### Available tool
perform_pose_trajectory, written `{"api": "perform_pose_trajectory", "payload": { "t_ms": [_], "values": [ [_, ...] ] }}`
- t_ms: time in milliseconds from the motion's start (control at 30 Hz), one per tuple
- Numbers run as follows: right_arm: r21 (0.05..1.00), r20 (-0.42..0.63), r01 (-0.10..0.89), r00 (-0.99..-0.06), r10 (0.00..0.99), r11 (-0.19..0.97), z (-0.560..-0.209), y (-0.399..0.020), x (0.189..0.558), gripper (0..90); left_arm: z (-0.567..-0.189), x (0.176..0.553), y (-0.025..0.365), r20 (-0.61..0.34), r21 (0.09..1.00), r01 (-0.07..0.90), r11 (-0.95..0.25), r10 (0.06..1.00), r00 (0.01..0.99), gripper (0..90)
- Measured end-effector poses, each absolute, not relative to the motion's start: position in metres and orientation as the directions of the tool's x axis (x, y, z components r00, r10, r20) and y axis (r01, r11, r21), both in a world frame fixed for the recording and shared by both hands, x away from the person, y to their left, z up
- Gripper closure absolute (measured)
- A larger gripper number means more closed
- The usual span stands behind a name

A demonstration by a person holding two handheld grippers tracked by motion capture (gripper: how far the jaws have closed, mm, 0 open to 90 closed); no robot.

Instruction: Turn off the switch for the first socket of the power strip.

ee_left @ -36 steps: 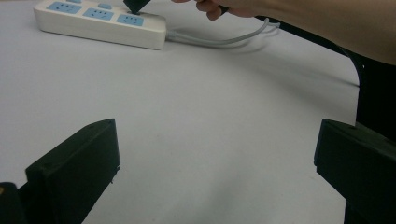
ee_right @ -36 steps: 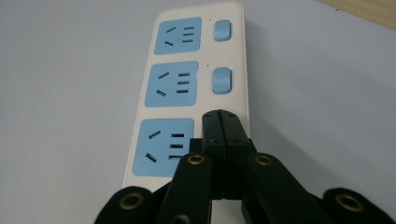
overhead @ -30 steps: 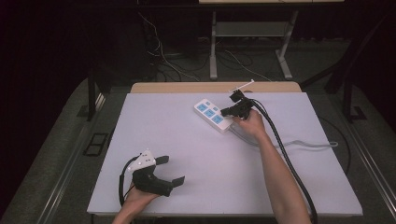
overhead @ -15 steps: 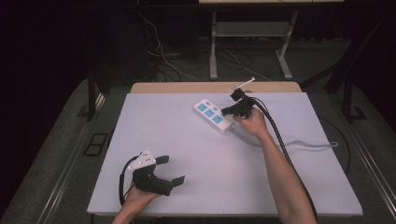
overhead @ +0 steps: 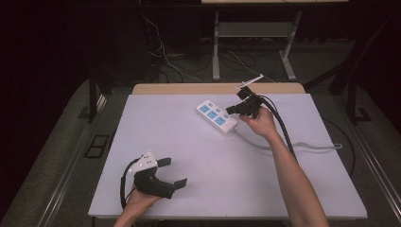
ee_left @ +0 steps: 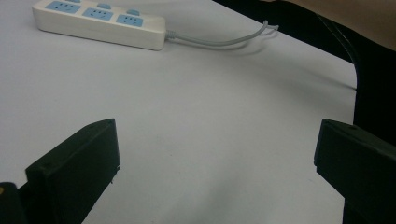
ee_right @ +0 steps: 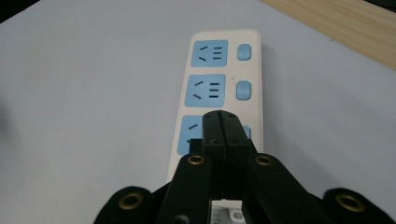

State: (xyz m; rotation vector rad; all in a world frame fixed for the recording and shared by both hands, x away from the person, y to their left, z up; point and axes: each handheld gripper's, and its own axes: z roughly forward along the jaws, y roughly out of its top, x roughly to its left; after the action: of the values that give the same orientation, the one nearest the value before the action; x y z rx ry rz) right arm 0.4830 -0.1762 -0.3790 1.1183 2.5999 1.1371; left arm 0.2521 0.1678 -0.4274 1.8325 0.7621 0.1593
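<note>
While it lies slantwise near the far edge of the table, the power strip shows a white body, three blue sockets, and a grey cord trailing toward the right edge. Since the earlier frames the right gripper has lifted a little above the strip's near end, jaws pressed together on nothing. Small blue switches beside the sockets appear in the right gripper view. Near the front left corner, the left gripper rests spread wide.

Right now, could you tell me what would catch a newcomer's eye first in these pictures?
The white power strip with blue sockets lies at the far middle of the table. The right gripper hovers over its near end, jaws shut and empty. The left gripper rests open at the near left edge.
</note>
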Motion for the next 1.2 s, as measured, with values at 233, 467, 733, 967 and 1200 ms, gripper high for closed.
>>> {"api": "perform_pose_trajectory", "payload": {
  "t_ms": [233, 467, 733, 967, 1200],
  "values": [
    [0.666, 0.191, 0.589, -0.728, 0.658, 0.458, -0.367, -0.187, 0.471, 89.8, -0.427, 0.251, 0.167, -0.249, 0.884, 0.423, -0.198, 0.568, 0.785, 0.0],
    [0.671, 0.193, 0.61, -0.693, 0.694, 0.421, -0.359, -0.198, 0.456, 62.9, -0.427, 0.251, 0.168, -0.256, 0.885, 0.426, -0.187, 0.57, 0.781, 0.0],
    [0.701, 0.193, 0.606, -0.669, 0.718, 0.376, -0.35, -0.206, 0.437, 14.5, -0.427, 0.251, 0.168, -0.256, 0.886, 0.425, -0.185, 0.57, 0.781, 0.0],
    [0.727, 0.219, 0.596, -0.673, 0.706, 0.342, -0.345, -0.218, 0.414, 0.3, -0.427, 0.251, 0.168, -0.258, 0.886, 0.427, -0.181, 0.574, 0.778, 0.0],
    [0.736, 0.213, 0.582, -0.684, 0.697, 0.346, -0.338, -0.231, 0.394, 0.3, -0.427, 0.25, 0.167, -0.256, 0.886, 0.426, -0.182, 0.573, 0.778, 0.0]
  ]
}}
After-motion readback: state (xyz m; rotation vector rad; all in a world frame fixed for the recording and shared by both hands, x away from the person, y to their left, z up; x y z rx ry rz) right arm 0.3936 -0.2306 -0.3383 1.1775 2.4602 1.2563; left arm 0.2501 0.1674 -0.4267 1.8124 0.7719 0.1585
